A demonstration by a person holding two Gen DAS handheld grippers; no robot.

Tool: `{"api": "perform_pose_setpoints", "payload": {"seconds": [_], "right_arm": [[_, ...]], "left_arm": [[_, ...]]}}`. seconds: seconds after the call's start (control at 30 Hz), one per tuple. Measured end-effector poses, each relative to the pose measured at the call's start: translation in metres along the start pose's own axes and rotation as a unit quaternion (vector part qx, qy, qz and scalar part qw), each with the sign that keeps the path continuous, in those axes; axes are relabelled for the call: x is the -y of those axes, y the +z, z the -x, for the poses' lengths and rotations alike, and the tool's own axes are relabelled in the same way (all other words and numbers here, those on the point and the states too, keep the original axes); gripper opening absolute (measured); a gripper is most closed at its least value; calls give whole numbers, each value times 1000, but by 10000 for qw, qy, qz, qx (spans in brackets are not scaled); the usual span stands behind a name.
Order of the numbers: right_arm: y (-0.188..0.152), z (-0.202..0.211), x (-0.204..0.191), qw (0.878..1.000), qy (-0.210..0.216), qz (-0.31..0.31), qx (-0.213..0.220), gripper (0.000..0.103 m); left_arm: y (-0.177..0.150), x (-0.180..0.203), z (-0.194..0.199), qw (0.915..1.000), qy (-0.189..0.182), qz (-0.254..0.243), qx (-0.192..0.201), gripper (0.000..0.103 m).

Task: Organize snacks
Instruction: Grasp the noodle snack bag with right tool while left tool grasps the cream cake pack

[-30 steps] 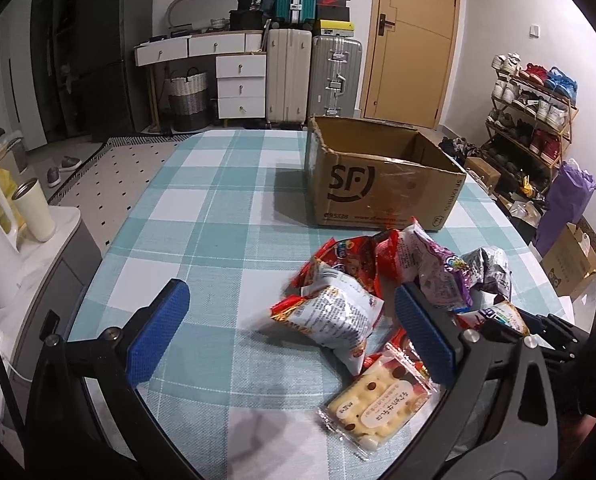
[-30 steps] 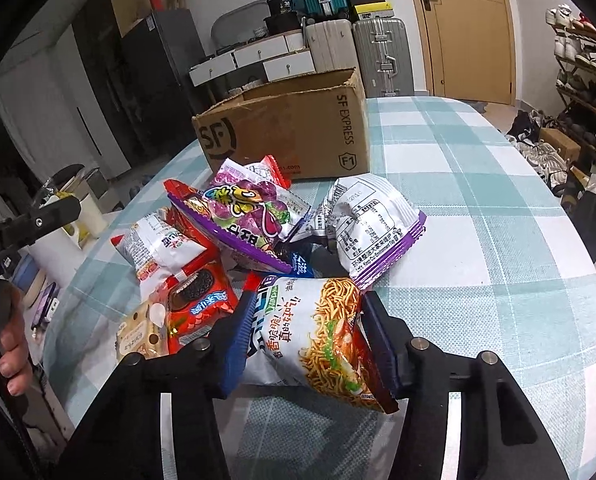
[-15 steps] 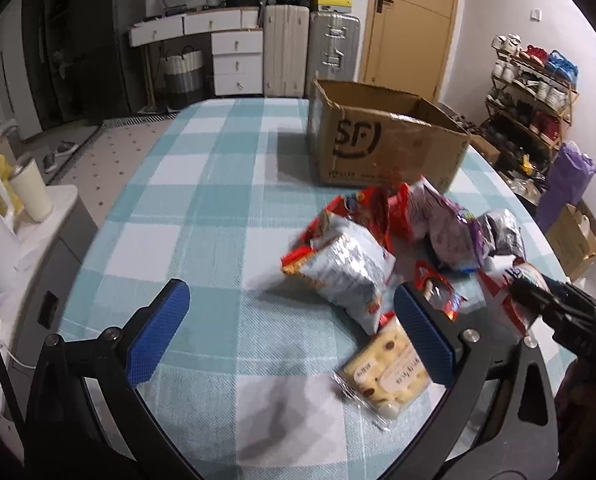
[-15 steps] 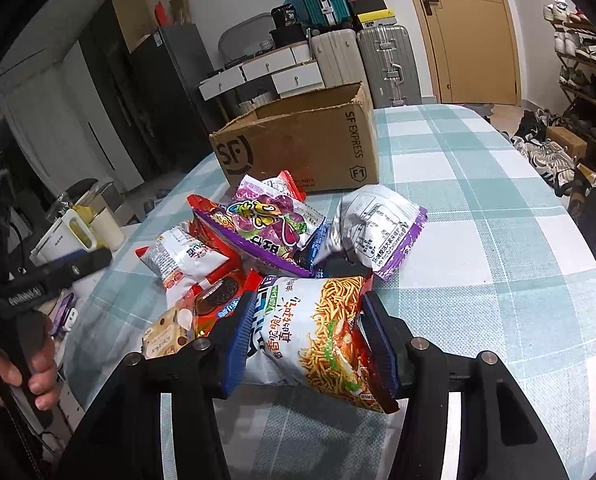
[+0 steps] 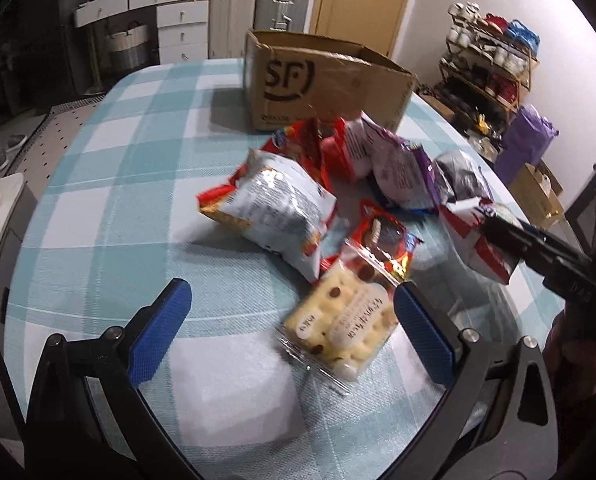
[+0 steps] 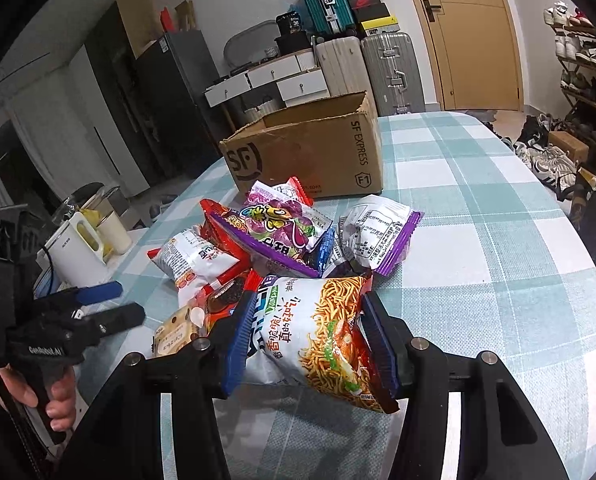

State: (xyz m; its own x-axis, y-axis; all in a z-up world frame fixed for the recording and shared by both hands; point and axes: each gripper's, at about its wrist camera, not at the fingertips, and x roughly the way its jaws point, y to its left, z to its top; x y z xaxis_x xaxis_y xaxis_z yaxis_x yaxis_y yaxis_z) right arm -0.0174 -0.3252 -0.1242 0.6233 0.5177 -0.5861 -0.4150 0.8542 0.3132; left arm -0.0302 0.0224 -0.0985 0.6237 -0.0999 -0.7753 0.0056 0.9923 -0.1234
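Observation:
A pile of snack bags lies on the checked tablecloth (image 5: 110, 208) in front of an open cardboard box (image 5: 322, 80). My left gripper (image 5: 292, 334) is open and points down at the near edge of the pile. A clear pack of yellow biscuits (image 5: 338, 320) lies between its blue pads, close to the right one and not gripped. Behind it sit a chocolate cookie pack (image 5: 382, 240) and a white-and-red chip bag (image 5: 274, 208). My right gripper (image 6: 310, 320) is shut on a noodle snack bag (image 6: 318, 332). The left gripper (image 6: 114, 302) also shows in the right wrist view.
The box (image 6: 310, 152) stands at the far side of the pile, its top open. A purple candy bag (image 6: 282, 228) and a white bag with purple edges (image 6: 378, 232) top the pile. A white kettle (image 6: 74, 248) stands left of the table, a shoe rack (image 5: 494, 60) to the right.
My left gripper has sunk and tipped down toward the pile, so the biscuit pack now sits between its open fingers. The right gripper has kept still with the noodle bag in it.

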Motion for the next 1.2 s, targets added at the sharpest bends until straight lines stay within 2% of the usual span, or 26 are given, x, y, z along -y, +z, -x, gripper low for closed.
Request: {"api": "perform_pose_setpoints", "payload": {"seconds": [0.4, 0.63, 0.77, 0.9, 1.03, 1.2], "right_arm": [[-3, 4, 6, 10000, -5, -75, 44, 53], [-4, 5, 7, 10000, -17, -48, 44, 53], [-5, 6, 7, 10000, -18, -56, 52, 53], [-5, 6, 7, 10000, -22, -75, 59, 53], [-5, 7, 9, 9999, -15, -98, 70, 53], [-5, 7, 9, 9999, -5, -95, 75, 53]], "left_arm": [[-9, 24, -17, 9984, -325, -350, -312, 101], [-9, 35, -29, 9963, -328, -636, -471, 100], [-10, 40, -35, 9938, -378, -868, -587, 89], [-11, 44, -38, 9902, -503, -1118, -675, 67], [-14, 46, -36, 9872, -607, -1313, -676, 61], [-20, 47, -32, 9855, -663, -1420, -649, 61]]}}
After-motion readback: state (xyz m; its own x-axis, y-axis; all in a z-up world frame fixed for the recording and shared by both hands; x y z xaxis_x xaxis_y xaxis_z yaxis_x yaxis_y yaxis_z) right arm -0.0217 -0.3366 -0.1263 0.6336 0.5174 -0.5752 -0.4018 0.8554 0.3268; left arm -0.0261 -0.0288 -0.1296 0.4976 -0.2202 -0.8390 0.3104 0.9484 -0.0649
